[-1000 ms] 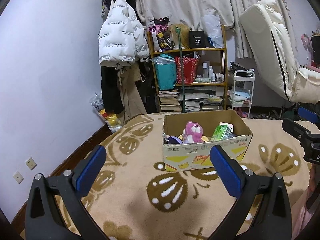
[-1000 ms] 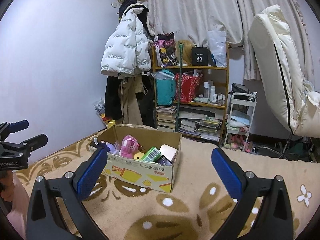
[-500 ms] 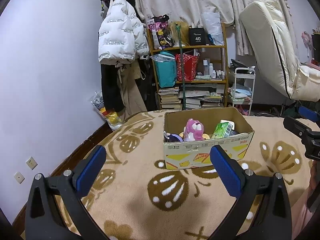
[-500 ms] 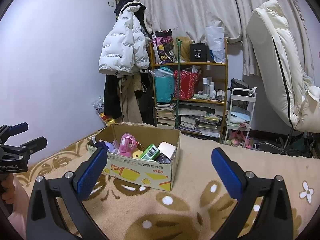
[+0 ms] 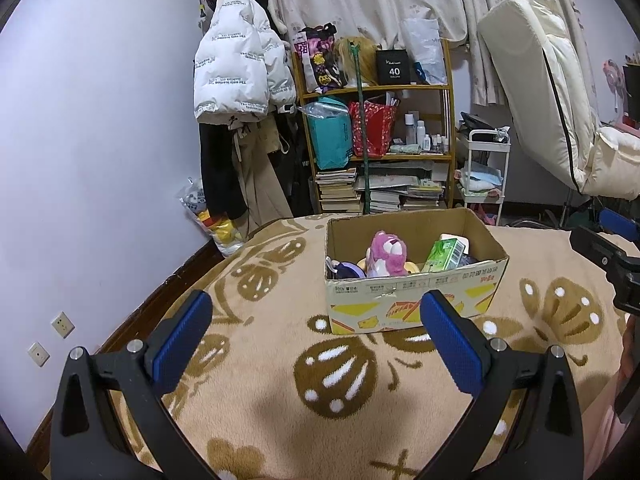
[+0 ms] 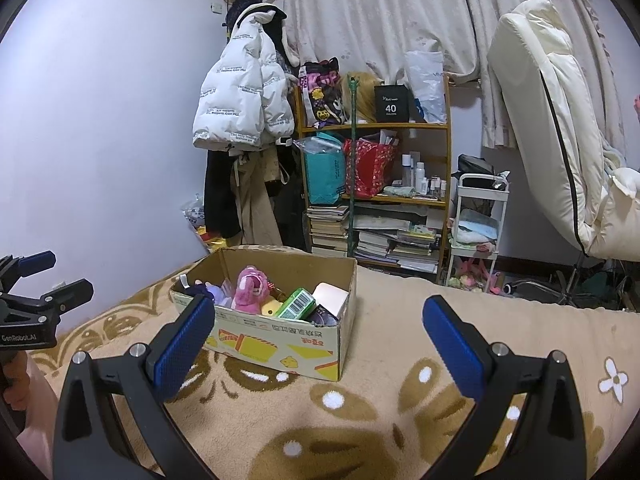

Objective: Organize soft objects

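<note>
Hovering above the beige blanket [image 5: 280, 400] with brown butterfly pattern, the left gripper [image 5: 316, 336] has its blue-padded jaws spread wide with nothing between them. The right gripper [image 6: 318, 338] is equally wide open and empty, held over the same blanket a little to the right of the cardboard box [image 6: 280, 340]. Box sits open-topped on the blanket, ahead of both tools and touched by neither. Inside it: a pink plush bear [image 5: 386, 254] upright near the middle, a purple soft toy [image 6: 208, 292] at the left end, something yellow [image 6: 270, 306] low beside the bear, a green carton [image 6: 296, 304] leaning right of centre, and a white box-like item [image 6: 330, 296] at the right end (exact kind unclear). In the right wrist view the other gripper shows at the far left edge, gripped by a hand [image 6: 16, 380]. Behind the bed stand a wooden shelf [image 5: 380, 156] with books and bags, a white puffer jacket [image 5: 236, 76] hanging on the wall, and a white trolley [image 5: 484, 176].
</note>
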A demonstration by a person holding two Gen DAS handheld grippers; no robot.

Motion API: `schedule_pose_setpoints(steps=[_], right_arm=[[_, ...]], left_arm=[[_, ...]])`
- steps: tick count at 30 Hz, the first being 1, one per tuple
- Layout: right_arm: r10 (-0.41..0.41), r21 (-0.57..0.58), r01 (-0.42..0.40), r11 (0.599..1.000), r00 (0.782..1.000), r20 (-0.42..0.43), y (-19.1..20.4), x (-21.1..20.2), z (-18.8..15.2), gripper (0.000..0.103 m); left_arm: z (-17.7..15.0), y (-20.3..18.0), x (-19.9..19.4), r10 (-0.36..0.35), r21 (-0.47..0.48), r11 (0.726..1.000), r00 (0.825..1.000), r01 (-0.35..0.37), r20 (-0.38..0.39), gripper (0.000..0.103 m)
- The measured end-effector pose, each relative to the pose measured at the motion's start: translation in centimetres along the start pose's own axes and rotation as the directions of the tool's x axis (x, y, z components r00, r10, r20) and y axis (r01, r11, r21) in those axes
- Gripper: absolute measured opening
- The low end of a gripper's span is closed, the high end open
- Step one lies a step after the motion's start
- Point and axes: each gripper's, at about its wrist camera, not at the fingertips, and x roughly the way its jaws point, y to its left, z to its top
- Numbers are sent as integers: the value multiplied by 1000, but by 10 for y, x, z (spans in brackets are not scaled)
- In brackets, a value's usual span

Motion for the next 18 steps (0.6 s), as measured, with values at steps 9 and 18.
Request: schedule_pose_setpoints(steps=[9, 18], right_arm=[[-3, 6, 3, 1000, 1000, -2, -2, 1, -2, 103], [-3, 5, 3, 1000, 1000, -2, -3, 0, -2, 103]], left_arm=[[-4, -1, 2, 5, 6, 1000, 1000, -5, -8, 102], [-3, 0, 3, 6, 3, 1000, 1000, -6, -5, 102]])
